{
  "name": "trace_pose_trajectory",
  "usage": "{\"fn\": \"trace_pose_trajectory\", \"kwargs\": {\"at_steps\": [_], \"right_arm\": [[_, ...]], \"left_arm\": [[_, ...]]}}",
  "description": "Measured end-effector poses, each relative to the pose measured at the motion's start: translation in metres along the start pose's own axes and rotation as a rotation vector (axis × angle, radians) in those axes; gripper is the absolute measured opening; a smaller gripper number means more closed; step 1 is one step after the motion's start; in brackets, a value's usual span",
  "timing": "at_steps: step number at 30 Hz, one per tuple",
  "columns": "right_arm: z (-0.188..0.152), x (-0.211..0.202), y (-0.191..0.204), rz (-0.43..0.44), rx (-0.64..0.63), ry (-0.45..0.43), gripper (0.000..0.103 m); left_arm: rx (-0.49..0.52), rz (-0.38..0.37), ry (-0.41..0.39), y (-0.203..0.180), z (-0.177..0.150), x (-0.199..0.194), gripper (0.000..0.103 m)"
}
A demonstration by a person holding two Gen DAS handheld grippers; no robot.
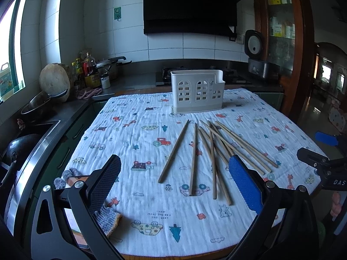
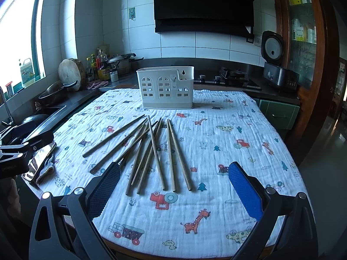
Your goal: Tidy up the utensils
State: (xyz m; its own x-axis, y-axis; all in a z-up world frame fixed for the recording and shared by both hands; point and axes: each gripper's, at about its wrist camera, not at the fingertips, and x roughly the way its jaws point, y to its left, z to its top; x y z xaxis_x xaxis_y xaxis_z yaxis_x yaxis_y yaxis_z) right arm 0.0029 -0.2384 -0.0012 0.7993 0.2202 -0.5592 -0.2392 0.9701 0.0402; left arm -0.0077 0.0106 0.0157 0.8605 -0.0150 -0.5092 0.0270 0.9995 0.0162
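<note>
Several wooden chopsticks (image 1: 213, 151) (image 2: 151, 151) lie loose and crossed on the printed cloth in the middle of the table. Behind them stands a white plastic utensil holder (image 1: 197, 91) (image 2: 166, 87) with window-shaped cutouts, upright and with nothing showing above its rim. My left gripper (image 1: 174, 186) hovers open above the near end of the chopsticks, nothing between its fingers. My right gripper (image 2: 174, 189) is also open and empty, just short of the chopsticks' near tips. The right gripper shows at the right edge of the left wrist view (image 1: 325, 162).
A white cloth with cartoon prints (image 1: 151, 130) (image 2: 216, 130) covers the table. A phone (image 2: 41, 159) and a knitted glove (image 1: 108, 216) lie at its left edge. Beyond are a counter with bottles (image 1: 91, 71), a pan (image 2: 54, 91), a stove (image 2: 234, 75) and a rice cooker (image 2: 277, 73).
</note>
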Motion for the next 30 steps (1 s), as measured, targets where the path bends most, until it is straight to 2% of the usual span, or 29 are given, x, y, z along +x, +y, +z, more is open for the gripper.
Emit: {"fn": "trace_pose_trajectory", "kwargs": {"at_steps": [30], "right_arm": [[0.011, 0.023, -0.002, 0.027, -0.012, 0.011, 0.096]], "left_arm": [[-0.004, -0.014, 0.008, 0.009, 0.013, 0.023, 0.098]]}}
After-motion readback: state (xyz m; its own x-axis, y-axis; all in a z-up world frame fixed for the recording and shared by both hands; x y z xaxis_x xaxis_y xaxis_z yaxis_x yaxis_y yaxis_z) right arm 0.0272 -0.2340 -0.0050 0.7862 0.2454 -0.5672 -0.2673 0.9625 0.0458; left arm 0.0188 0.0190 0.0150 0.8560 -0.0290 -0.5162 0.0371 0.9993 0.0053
